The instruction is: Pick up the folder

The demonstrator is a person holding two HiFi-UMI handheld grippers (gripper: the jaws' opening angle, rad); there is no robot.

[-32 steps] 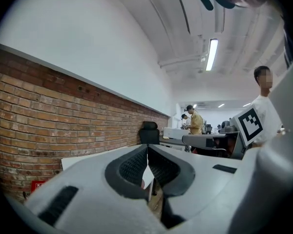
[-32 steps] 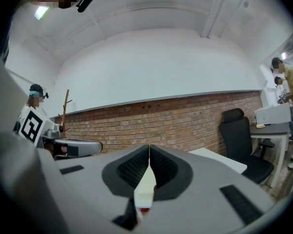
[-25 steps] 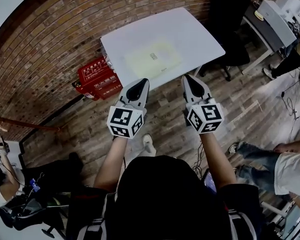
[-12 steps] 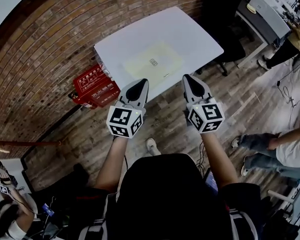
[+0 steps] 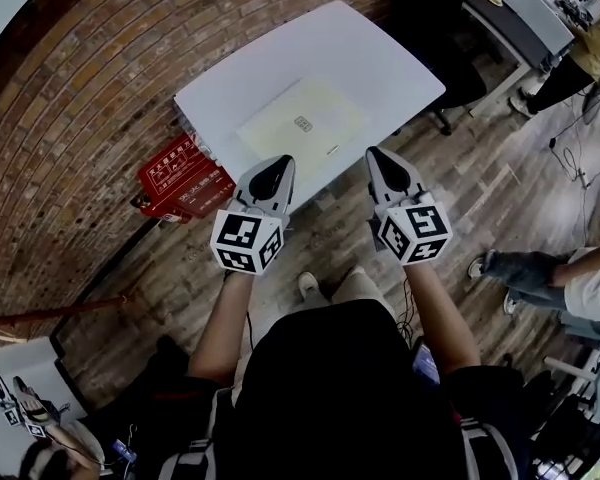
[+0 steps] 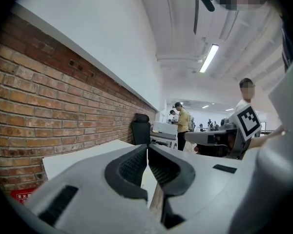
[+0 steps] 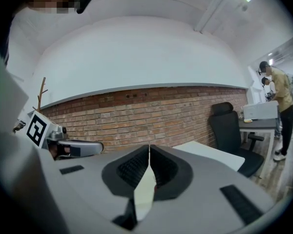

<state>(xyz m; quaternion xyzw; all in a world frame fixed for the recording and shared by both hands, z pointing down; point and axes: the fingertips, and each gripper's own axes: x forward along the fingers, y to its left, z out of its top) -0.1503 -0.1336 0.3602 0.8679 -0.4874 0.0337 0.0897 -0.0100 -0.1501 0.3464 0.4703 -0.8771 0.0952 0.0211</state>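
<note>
A pale yellow folder [image 5: 302, 118] with a small dark label lies flat on the white table [image 5: 380, 63], near its front edge. My left gripper [image 5: 276, 171] hangs just short of that edge, shut and empty. A little right of it, my right gripper [image 5: 382, 160] is level with it, also shut with nothing between its jaws. In the left gripper view the shut jaws meet at the left gripper [image 6: 147, 147], with the table's edge [image 6: 88, 155] beyond. In the right gripper view the right gripper [image 7: 149, 146] points at the table [image 7: 210, 152] and the brick wall.
A red box [image 5: 180, 176] sits on the wooden floor left of the table, against the brick wall [image 5: 90, 98]. A black office chair [image 5: 450, 28] stands behind the table's right corner. A second desk [image 5: 525, 18] and people stand at the right.
The table and folder have drawn closer to both grippers and lie lower in the head view. Both grippers stay shut and side by side.
</note>
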